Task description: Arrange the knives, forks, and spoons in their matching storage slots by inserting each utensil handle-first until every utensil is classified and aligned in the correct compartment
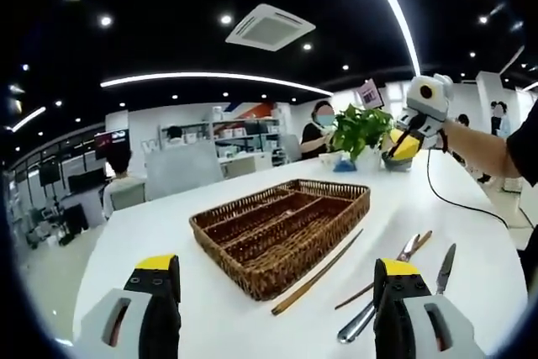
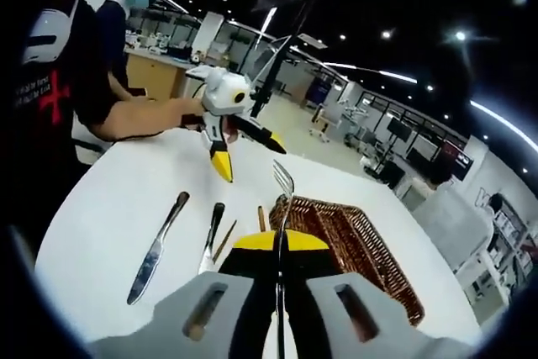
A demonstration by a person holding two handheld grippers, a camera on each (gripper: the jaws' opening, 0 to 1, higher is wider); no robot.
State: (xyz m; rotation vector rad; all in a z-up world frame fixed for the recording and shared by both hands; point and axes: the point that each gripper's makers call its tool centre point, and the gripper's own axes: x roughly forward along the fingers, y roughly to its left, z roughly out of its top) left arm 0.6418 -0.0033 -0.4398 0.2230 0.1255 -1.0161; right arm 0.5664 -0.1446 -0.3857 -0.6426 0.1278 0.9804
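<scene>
My left gripper [image 1: 276, 265] stands wide open low over the white table, with nothing between its jaws. Just beyond it lies the brown wicker cutlery tray [image 1: 282, 226], its long slots bare. To the right of the tray lie a spoon [image 1: 363, 319], a knife [image 1: 445, 268] and wooden-handled pieces [image 1: 319, 279]. My right gripper [image 2: 277, 243] is shut on a fork [image 2: 282, 181], tines pointing up and away. In the right gripper view the wicker tray [image 2: 357, 245] sits to the right, a knife [image 2: 155, 250] and a second utensil [image 2: 214, 233] lie to the left.
A potted green plant [image 1: 363, 130] stands at the table's far end beside the raised right gripper [image 1: 418, 132]. People sit and stand beyond the table. A person's hand holds the left gripper [image 2: 225, 119] above the table [image 2: 101, 216].
</scene>
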